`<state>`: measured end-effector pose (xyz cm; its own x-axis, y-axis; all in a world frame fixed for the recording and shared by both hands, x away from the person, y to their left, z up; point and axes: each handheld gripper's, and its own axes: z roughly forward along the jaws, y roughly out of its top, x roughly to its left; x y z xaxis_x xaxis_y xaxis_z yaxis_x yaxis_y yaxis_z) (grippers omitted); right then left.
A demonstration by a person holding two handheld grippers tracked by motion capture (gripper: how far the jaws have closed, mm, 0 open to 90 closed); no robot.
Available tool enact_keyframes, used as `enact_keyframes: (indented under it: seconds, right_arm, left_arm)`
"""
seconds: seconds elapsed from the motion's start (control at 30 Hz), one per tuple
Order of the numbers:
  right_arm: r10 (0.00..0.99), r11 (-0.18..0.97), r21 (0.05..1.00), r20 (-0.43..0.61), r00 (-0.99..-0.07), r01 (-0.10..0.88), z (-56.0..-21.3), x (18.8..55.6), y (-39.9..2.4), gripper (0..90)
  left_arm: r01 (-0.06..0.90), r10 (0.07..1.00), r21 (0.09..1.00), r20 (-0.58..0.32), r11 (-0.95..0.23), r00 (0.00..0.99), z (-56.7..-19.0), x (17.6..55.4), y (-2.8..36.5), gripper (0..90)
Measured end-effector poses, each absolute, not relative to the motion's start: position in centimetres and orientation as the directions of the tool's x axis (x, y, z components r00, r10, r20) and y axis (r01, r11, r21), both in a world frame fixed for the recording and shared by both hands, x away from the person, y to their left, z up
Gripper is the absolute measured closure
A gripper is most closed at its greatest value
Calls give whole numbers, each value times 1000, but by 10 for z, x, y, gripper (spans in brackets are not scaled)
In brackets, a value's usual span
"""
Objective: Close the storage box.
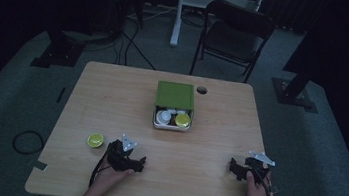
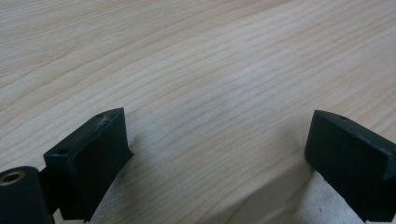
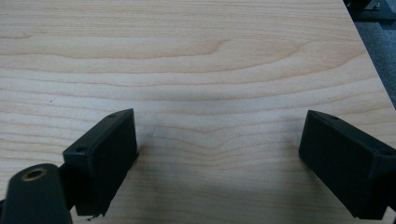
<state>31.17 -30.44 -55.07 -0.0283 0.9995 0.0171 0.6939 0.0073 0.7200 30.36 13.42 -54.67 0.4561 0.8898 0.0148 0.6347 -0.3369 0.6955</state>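
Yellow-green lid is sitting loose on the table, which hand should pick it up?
Left. The left hand-held gripper sits close beside the yellow-green lid, jaws open and empty; the right hand-held gripper rests far across the table.

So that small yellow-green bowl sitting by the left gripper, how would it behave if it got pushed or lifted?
The bowl looks small and shallow, so probably light and apt to slide on the smooth wooden table. Its round rim may slip between flat gripper faces. It sits low and upright, so tipping seems unlikely.

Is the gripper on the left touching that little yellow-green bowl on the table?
Apart. In the high view, bare tabletop separates the left gripper from the bowl; its jaws stand open with nothing between them.
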Motion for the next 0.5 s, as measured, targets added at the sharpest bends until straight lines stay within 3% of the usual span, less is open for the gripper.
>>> enact_keyframes:
  seconds: [0.5]
  right_arm:
    - [999, 6, 720, 18, -28, 694, -551, 312, -304, 109]
  left_arm:
    - [649, 909, 695, 15, -309, 417, -547, 304, 132, 63]
